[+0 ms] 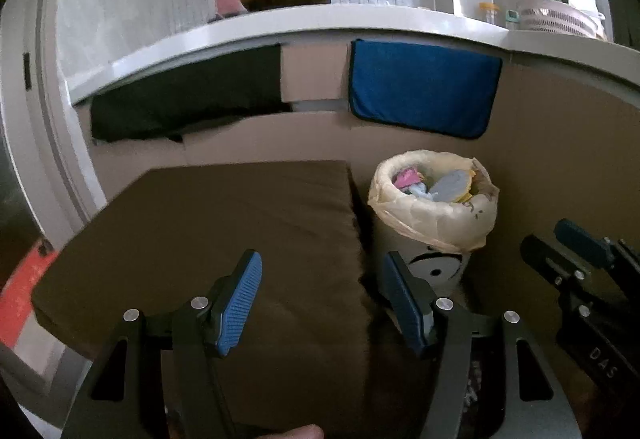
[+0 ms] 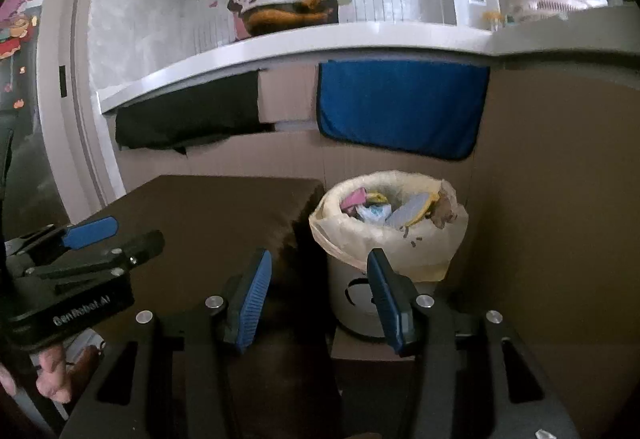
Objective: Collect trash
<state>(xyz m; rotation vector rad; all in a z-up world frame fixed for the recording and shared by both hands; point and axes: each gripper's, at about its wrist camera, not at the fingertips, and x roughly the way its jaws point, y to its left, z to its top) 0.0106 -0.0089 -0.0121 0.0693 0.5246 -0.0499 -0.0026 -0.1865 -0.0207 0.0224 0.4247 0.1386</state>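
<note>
The trash bin, lined with a pale bag and full of crumpled wrappers, stands on the floor just right of the brown cushion. Both the left gripper and right gripper hover above and short of it, jaws spread apart and empty.

Left gripper at lower centre, jaws apart and empty, over a brown cushion. Right of centre, a lined trash bin (holding mixed litter). Blue cloth above; right gripper at right edge.
</note>
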